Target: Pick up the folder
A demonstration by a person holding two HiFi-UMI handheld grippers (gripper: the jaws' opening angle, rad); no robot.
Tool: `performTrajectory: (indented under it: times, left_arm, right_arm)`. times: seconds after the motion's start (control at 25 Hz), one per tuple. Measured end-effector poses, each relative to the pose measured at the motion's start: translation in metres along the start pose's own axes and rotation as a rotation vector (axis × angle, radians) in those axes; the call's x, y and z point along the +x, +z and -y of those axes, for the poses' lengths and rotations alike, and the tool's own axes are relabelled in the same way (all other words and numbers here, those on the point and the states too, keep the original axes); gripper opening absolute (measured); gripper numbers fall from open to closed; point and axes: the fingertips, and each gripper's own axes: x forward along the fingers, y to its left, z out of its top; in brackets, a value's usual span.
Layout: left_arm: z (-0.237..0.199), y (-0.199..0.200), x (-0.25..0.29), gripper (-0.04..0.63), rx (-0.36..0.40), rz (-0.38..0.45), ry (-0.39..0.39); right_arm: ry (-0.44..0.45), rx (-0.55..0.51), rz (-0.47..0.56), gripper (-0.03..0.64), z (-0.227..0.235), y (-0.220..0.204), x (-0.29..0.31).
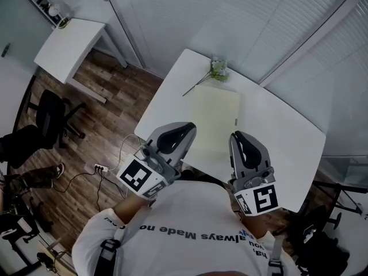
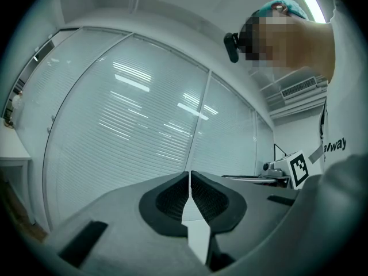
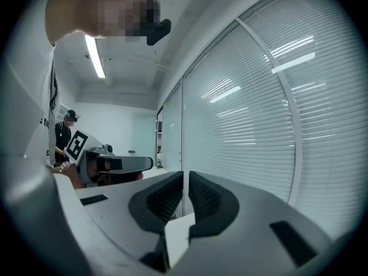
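Observation:
A pale yellow-green folder (image 1: 214,119) lies flat on the white table (image 1: 282,131), its long side running away from me. My left gripper (image 1: 185,130) hovers over the table's near edge, just left of the folder's near corner. Its jaws are shut with nothing between them. My right gripper (image 1: 237,138) is beside the folder's near right corner, also shut and empty. In the left gripper view my left gripper (image 2: 189,180) points level at the window blinds. The right gripper view shows my right gripper (image 3: 186,180) doing the same. Neither gripper view shows the folder.
A flower sprig (image 1: 216,71) lies at the table's far end, just beyond the folder. A second white desk (image 1: 69,45) stands at the far left, with a black office chair (image 1: 49,117) and a power strip (image 1: 101,168) on the wooden floor. Blinds (image 1: 241,16) run behind the table.

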Motion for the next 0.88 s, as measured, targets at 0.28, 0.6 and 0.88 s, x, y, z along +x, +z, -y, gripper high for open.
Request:
performTrajectory:
  times: [0.28, 0.6, 0.88]
  left_arm:
    - [0.007, -0.003, 0.011, 0.018, 0.002, -0.004, 0.004]
    - [0.027, -0.002, 0.026, 0.018, 0.011, 0.012, 0.019]
    - [0.037, -0.003, 0.038, 0.018, 0.020, 0.013, 0.032]
  right_arm:
    - [0.000, 0.003, 0.003, 0.032, 0.013, -0.002, -0.006]
    - [0.010, -0.003, 0.010, 0.032, 0.031, 0.001, -0.023]
    - [0.016, -0.001, 0.016, 0.032, 0.045, 0.002, -0.032]
